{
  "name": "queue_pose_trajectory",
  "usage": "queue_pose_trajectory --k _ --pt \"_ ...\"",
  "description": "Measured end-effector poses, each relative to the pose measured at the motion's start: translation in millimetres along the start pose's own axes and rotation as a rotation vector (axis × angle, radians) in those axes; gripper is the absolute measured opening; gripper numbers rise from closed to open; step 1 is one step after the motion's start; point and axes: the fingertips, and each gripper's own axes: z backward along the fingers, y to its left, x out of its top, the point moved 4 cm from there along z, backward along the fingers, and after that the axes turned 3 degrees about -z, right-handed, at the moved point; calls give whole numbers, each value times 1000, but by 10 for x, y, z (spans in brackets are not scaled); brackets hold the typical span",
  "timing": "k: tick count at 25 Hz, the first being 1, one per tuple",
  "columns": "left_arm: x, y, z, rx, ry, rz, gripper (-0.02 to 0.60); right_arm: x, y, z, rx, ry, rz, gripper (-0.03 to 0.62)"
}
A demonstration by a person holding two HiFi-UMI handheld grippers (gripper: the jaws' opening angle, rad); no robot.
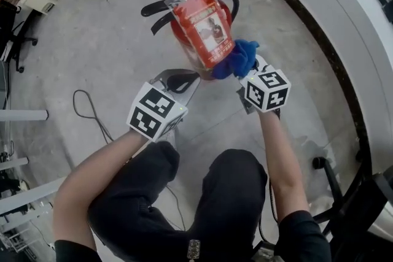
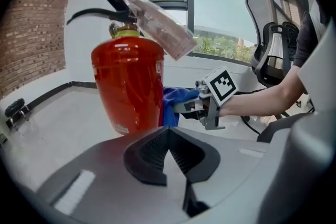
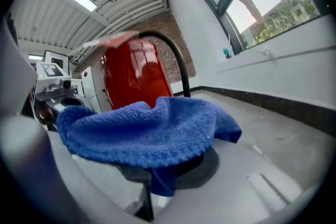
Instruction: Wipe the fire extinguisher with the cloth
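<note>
Right gripper (image 1: 247, 75) pinches the cloth (image 1: 238, 58) against the fire extinguisher (image 2: 128, 86) to wipe it, while the left gripper (image 1: 179, 80) sits shut and empty just beside.

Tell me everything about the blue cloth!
The blue cloth is soft, nubbly fabric that looks like terry, bunched and folded. The right gripper is shut on it, and the loose part drapes over the jaws, one corner hanging down. It is held off the floor, at the lower side of the red fire extinguisher, and looks to be touching its body.
</note>
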Motion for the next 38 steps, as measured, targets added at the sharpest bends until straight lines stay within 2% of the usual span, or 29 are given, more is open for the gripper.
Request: queue_pose_trajectory --k 6,9,13,17,19,22,27,34,38 --pt "-314 121 -274 31 53 36 6 -688 -218 -256 -71 108 -94 55" --pt "-480 80 -291 26 74 71 6 -1089 -337 -408 -121 211 -108 55" --pt "-630 15 -220 15 106 53 6 -1616 -507 -599 -177 349 -146 55" --pt "-690 24 -193 21 120 73 6 -1970 -467 -712 -159 498 -144 55" --pt "-700 11 -180 19 123 77 6 -1992 -381 -720 -121 528 -131 55" --pt "-691 12 -134 18 131 59 6 -1793 -143 -660 -14 503 -102 55" --pt "-572 110 -6 42 128 56 6 -968 377 -356 138 351 4 55" --pt "-146 141 226 79 77 -21 6 105 915 20 290 152 51 55" --pt "37 136 375 93 46 -44 6 630 1130 193 347 38 59 55"
